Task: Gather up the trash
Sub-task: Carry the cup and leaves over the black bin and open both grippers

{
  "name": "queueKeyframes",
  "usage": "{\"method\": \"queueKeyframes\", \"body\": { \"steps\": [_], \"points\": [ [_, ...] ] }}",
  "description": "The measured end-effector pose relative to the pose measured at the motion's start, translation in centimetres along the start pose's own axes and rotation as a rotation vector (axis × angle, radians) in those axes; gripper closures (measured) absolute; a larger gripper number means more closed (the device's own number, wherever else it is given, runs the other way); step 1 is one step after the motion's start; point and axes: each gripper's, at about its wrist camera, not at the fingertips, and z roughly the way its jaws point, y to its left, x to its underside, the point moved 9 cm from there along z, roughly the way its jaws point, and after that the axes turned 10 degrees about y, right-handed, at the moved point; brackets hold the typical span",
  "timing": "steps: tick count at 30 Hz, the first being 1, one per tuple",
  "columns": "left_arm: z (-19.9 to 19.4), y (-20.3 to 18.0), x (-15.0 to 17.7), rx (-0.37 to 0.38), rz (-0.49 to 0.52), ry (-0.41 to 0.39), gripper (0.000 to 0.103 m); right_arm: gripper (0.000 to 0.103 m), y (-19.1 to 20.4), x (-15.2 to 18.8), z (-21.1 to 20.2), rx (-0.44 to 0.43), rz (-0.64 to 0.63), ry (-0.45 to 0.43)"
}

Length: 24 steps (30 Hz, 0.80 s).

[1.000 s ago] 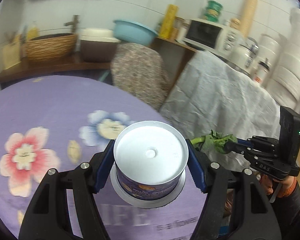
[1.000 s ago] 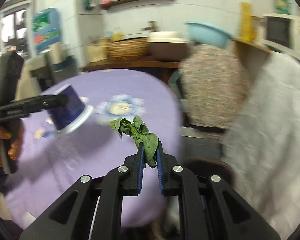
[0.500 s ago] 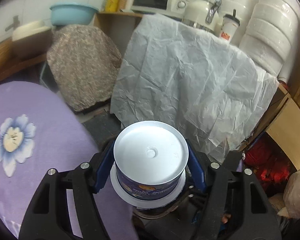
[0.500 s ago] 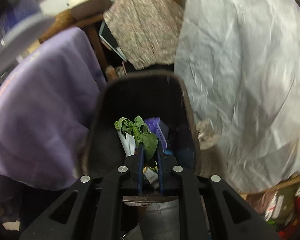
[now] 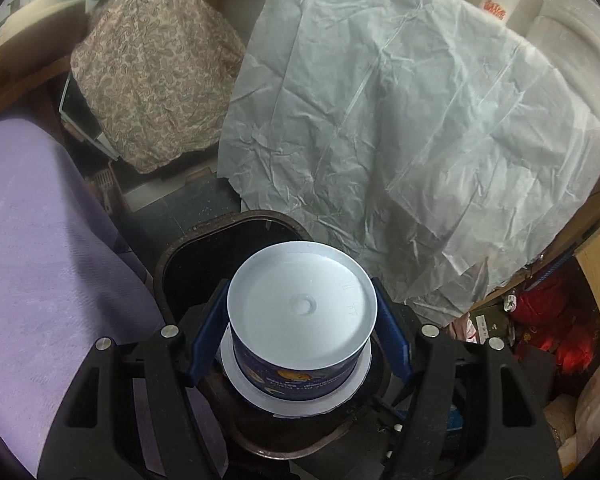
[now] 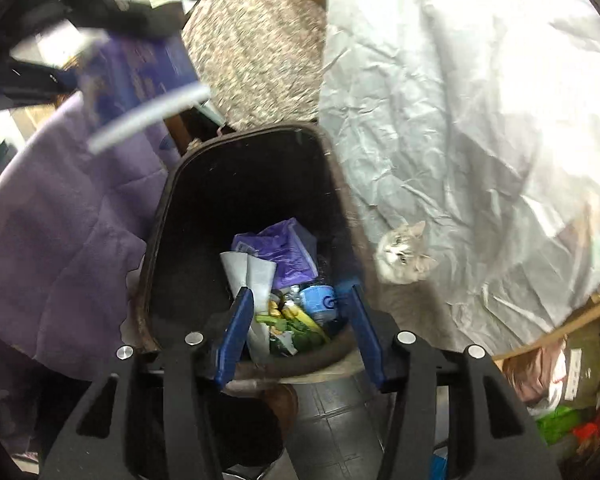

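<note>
The cup [image 5: 302, 320] — dark blue printed wall, white base up, flat round rim — sits pinched between the left gripper [image 5: 300, 344] pads above the dark rounded-square bin [image 5: 236, 224]. The right gripper [image 6: 298, 328], jaws just opening with nothing between them, hangs over the bin's wrappers and leafy greens [image 6: 296, 330] — crinkled white sheet [image 6: 460, 100] beside.
</note>
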Motion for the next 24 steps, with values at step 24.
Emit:
{"method": "queueKeyframes", "body": {
  "steps": [24],
  "points": [
    [-6.0,-1.4,2.5,-0.093,0.112,-0.17,0.009,0.044,-2.3,0.8,-4.4,0.088,0.097,-0.107]
  ]
}}
